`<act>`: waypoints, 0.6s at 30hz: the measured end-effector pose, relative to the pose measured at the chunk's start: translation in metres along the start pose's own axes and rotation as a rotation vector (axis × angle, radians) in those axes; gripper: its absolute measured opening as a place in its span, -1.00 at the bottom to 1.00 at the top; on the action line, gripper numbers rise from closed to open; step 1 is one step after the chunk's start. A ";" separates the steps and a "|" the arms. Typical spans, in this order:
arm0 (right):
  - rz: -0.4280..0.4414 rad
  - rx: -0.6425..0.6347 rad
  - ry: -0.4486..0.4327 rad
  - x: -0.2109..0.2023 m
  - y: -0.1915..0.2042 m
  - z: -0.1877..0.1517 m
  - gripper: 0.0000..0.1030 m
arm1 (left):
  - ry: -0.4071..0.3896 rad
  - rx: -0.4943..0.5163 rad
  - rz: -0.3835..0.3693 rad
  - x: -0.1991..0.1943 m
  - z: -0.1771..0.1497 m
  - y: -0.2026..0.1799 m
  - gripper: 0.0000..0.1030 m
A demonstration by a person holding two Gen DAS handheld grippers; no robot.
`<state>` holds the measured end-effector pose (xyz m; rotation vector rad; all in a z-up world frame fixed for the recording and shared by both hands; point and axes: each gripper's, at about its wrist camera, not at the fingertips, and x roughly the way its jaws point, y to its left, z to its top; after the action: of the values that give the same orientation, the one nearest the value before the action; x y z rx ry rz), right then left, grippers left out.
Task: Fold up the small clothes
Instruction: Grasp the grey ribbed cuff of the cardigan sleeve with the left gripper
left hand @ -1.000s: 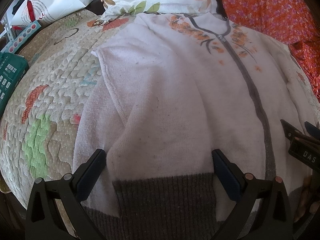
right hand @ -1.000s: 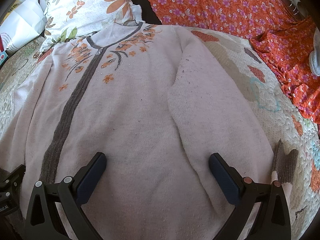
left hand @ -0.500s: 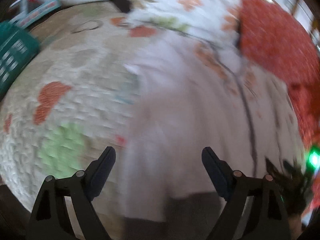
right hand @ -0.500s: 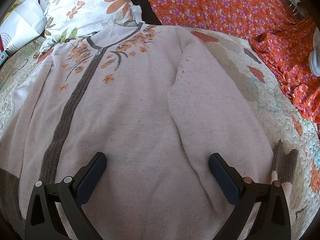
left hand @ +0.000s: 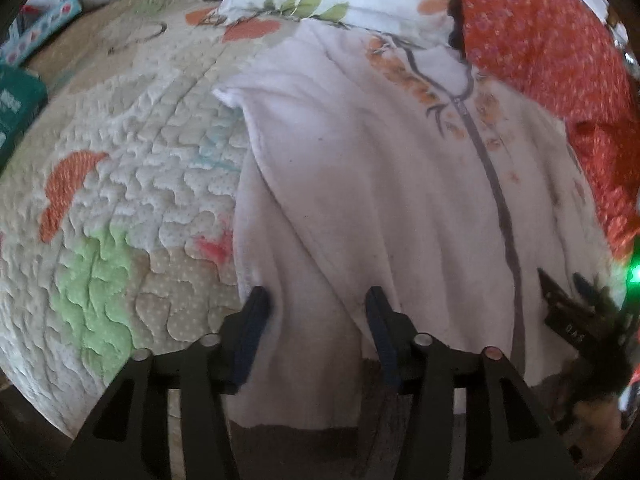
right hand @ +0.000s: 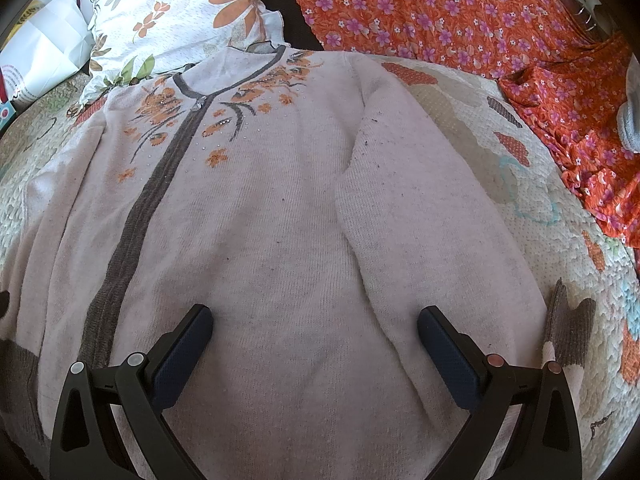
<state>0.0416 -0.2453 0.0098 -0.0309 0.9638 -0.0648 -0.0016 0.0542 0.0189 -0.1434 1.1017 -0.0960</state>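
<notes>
A pale pink zip cardigan [right hand: 280,220] with orange flowers and grey trim lies flat, front up, on a quilted bedspread [left hand: 120,200]. My left gripper [left hand: 316,308] is down over the cardigan's left sleeve [left hand: 304,340], just above the grey cuff. Its jaws are closing with the sleeve fabric between them, and a gap still shows. My right gripper [right hand: 316,324] stands wide open over the lower body of the cardigan, holding nothing. The right sleeve [right hand: 420,220] lies along the body, its grey cuff [right hand: 568,328] just right of that gripper.
A floral pillow [right hand: 180,12] lies behind the collar. Orange flowered cloth [right hand: 440,8] covers the back right. A green box [left hand: 16,112] and a white bag [right hand: 44,52] sit at the far left. Bare quilt shows on both sides of the cardigan.
My left gripper has shifted left from the cardigan's body onto the left sleeve, and its jaws have narrowed from wide open. The right gripper has stayed still.
</notes>
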 end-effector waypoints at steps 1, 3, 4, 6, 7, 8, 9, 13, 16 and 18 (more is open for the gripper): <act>0.000 0.000 0.001 0.000 0.001 -0.001 1.00 | -0.005 -0.003 -0.001 -0.002 -0.001 0.001 -0.51; 0.000 0.000 0.001 0.000 0.000 -0.001 1.00 | -0.004 -0.038 -0.013 -0.003 0.000 0.007 -0.63; -0.001 0.000 0.001 0.000 0.001 -0.001 1.00 | -0.002 -0.075 -0.046 -0.002 0.001 0.012 -0.63; -0.002 0.000 -0.001 0.000 0.000 0.000 1.00 | 0.002 -0.132 -0.094 -0.003 0.001 0.021 -0.38; -0.002 0.000 -0.002 0.000 0.001 -0.002 1.00 | 0.003 -0.156 -0.125 -0.003 0.001 0.024 -0.28; -0.002 0.000 -0.003 0.000 0.001 -0.001 1.00 | 0.000 -0.171 -0.143 -0.005 0.000 0.025 -0.21; -0.003 0.000 -0.004 0.000 0.001 -0.002 1.00 | -0.006 -0.188 -0.155 -0.006 0.000 0.026 -0.21; -0.003 0.000 -0.005 0.001 0.001 -0.003 1.00 | -0.061 -0.204 -0.132 -0.020 -0.002 0.027 -0.21; -0.003 0.001 -0.005 0.000 0.002 -0.003 1.00 | -0.096 -0.150 -0.092 -0.029 -0.005 0.018 -0.21; -0.004 0.000 -0.005 0.001 0.002 -0.003 1.00 | -0.093 -0.115 -0.089 -0.028 -0.006 0.010 -0.21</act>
<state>0.0399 -0.2436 0.0077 -0.0328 0.9590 -0.0681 -0.0193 0.0684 0.0396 -0.2975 1.0082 -0.1043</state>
